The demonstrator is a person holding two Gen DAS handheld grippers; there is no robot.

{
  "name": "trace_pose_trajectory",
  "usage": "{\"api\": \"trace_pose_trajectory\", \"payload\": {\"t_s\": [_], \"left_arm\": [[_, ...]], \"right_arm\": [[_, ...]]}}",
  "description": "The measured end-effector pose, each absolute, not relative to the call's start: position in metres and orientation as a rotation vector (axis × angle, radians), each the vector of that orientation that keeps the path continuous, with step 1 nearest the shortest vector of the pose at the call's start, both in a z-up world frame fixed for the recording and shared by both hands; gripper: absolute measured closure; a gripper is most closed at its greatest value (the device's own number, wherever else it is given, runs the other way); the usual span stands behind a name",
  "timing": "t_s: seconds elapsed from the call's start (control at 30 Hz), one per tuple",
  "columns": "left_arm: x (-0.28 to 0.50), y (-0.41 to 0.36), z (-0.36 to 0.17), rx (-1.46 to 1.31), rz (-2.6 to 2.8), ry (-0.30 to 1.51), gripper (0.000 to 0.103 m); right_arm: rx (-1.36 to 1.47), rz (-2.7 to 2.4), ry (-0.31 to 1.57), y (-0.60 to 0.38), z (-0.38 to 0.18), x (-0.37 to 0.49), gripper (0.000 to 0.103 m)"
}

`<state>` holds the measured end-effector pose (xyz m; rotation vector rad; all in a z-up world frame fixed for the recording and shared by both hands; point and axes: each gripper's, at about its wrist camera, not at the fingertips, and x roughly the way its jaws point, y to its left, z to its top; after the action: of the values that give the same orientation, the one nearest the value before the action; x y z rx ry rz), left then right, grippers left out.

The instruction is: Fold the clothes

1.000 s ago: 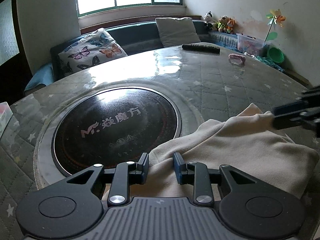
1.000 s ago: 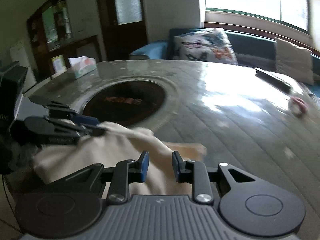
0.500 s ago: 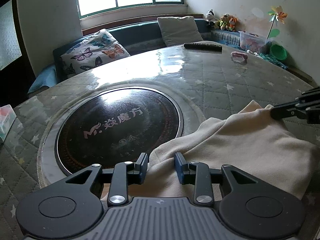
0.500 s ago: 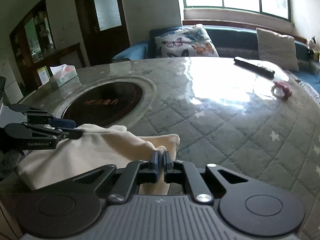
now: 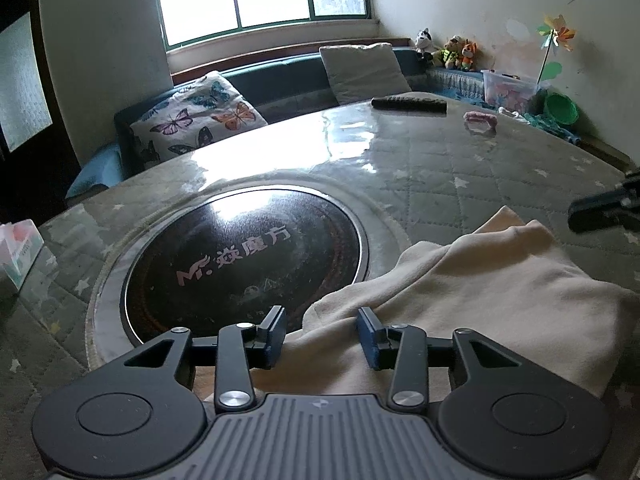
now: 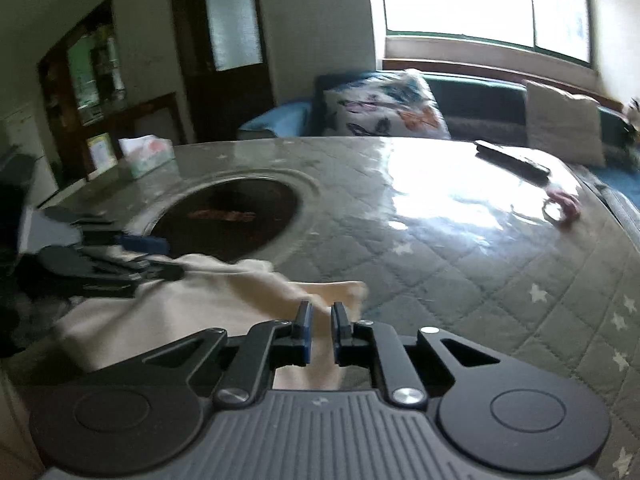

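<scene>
Since a second ago, both grippers have let go: the left gripper (image 5: pixel 322 332) has spread its jaws wider over the cloth (image 5: pixel 480 292), and the right gripper (image 6: pixel 319 330), clamped shut half a second back, now shows a narrow gap. Left jaws are opening, with cloth lying beneath and between them but neither pad pressing on it. Right jaws are also opening, barely parted, the cloth's corner (image 6: pixel 340 292) just ahead of them and a strip of fabric visible through the gap; no pinch shows in this blurred view. From the left wrist view, the right gripper's dark fingers (image 5: pixel 600 212) hang just off the cloth's far corner, apart from it. The cream cloth lies in a folded heap at the near edge of the quilted table (image 5: pixel 460 168), its far edge lapping the rim of the black hotplate (image 5: pixel 240 256). By the look of it, a fold has just been laid down and released, which would explain both grippers sitting low at the garment's two ends.
</scene>
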<state>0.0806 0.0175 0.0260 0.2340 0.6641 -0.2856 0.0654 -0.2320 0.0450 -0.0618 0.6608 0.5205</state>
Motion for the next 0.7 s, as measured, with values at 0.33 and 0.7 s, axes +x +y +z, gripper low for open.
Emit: {"api": "trace_pose_trajectory", "payload": {"t_s": [0.33, 0.7], "left_arm": [[0.020, 0.019, 0.035, 0.260, -0.287, 0.612, 0.033], [-0.012, 0.049, 0.016, 0.208, -0.152, 0.633, 0.025]], "right_arm": [[-0.098, 0.624, 0.674, -0.212, 0.035, 0.033, 0.083], [-0.068, 0.608, 0.700, -0.219, 0.013, 0.028, 0.082]]}}
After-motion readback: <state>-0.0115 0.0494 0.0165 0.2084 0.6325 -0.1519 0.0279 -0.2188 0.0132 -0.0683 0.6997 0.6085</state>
